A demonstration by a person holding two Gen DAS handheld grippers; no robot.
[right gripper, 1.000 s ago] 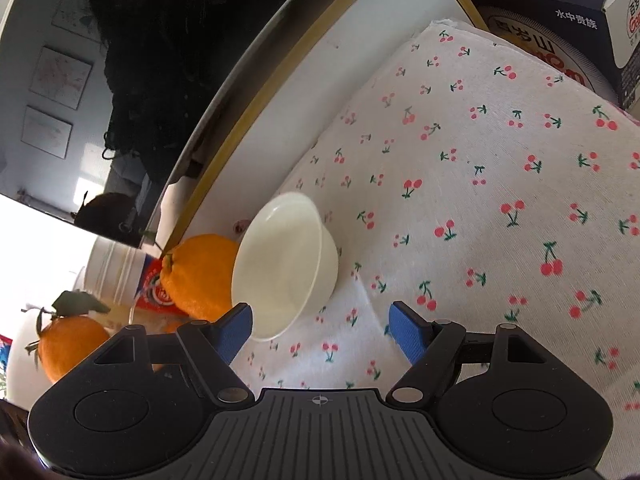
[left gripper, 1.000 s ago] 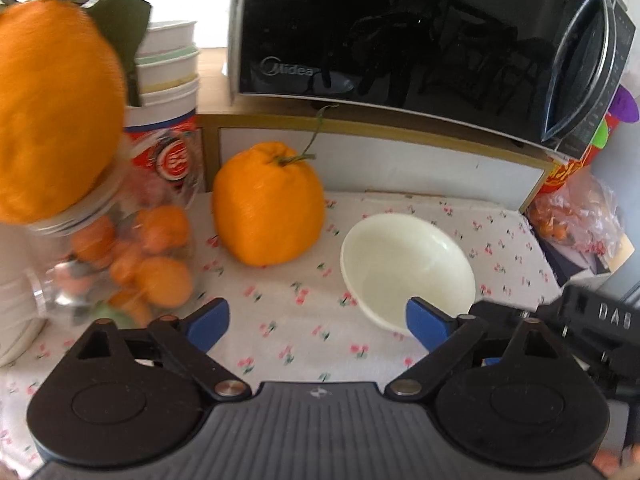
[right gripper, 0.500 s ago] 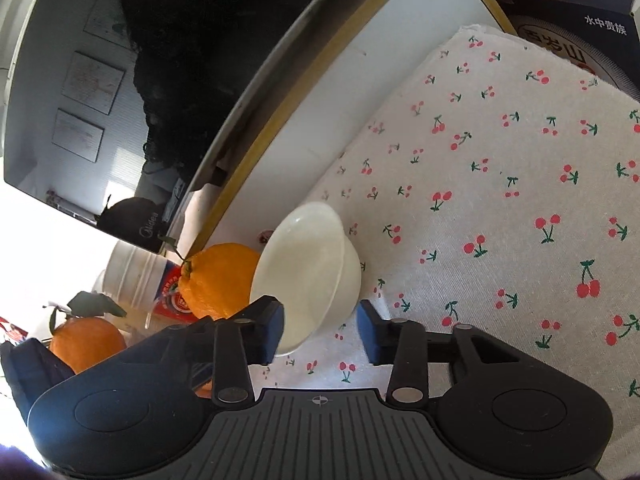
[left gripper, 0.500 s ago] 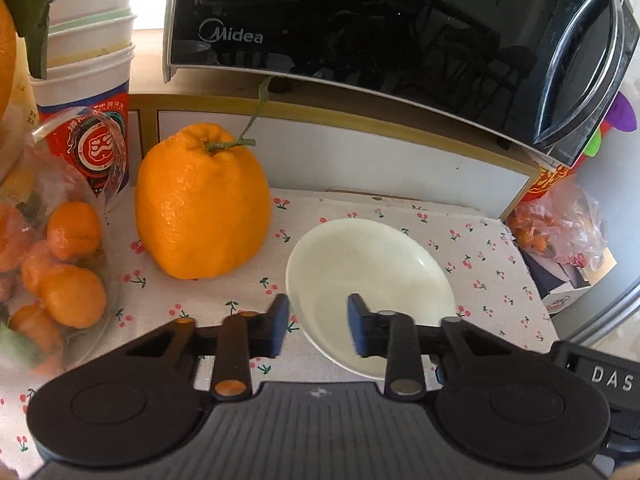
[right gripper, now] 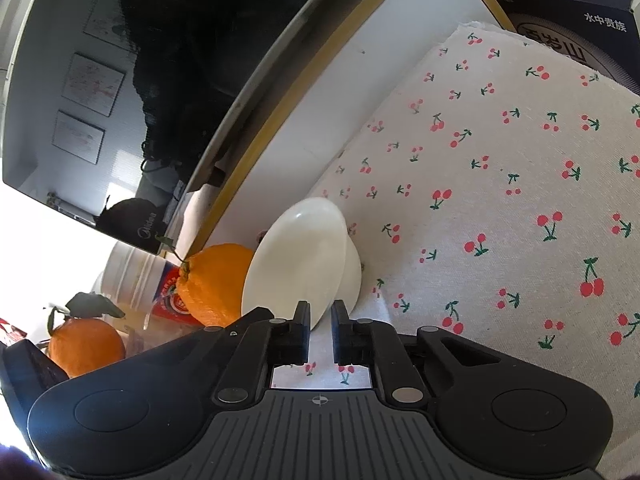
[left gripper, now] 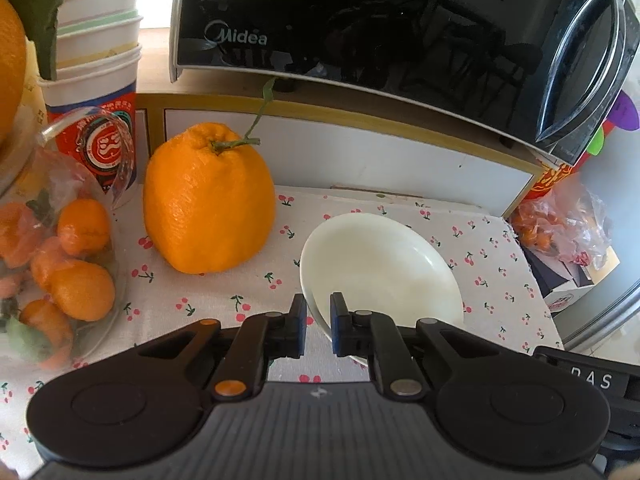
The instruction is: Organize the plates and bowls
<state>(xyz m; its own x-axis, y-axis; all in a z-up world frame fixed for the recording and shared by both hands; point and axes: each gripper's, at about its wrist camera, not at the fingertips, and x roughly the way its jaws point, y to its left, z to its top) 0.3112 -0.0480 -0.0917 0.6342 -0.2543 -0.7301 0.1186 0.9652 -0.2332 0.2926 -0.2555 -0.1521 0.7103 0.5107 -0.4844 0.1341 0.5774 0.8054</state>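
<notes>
A cream white bowl point(left gripper: 384, 268) sits on the cherry-print cloth point(left gripper: 208, 300), right of a big orange citrus point(left gripper: 208, 200). My left gripper point(left gripper: 319, 330) is shut on the bowl's near rim, one finger inside and one outside. In the right wrist view the same bowl point(right gripper: 296, 260) looks tilted on the cloth point(right gripper: 520, 200), and my right gripper point(right gripper: 320, 332) is shut on its near rim. The bowl's underside is hidden.
A black Midea microwave point(left gripper: 380, 40) stands on a white shelf behind. Stacked paper cups point(left gripper: 96, 92) and a glass jar of small oranges point(left gripper: 60, 256) are at the left. A bag of oranges point(left gripper: 560, 220) and boxes point(right gripper: 580, 28) lie at the right.
Both grippers went from wide open to shut on the bowl's rim. The left one also moved closer to the bowl; the bowl now looks more tilted in the right wrist view.
</notes>
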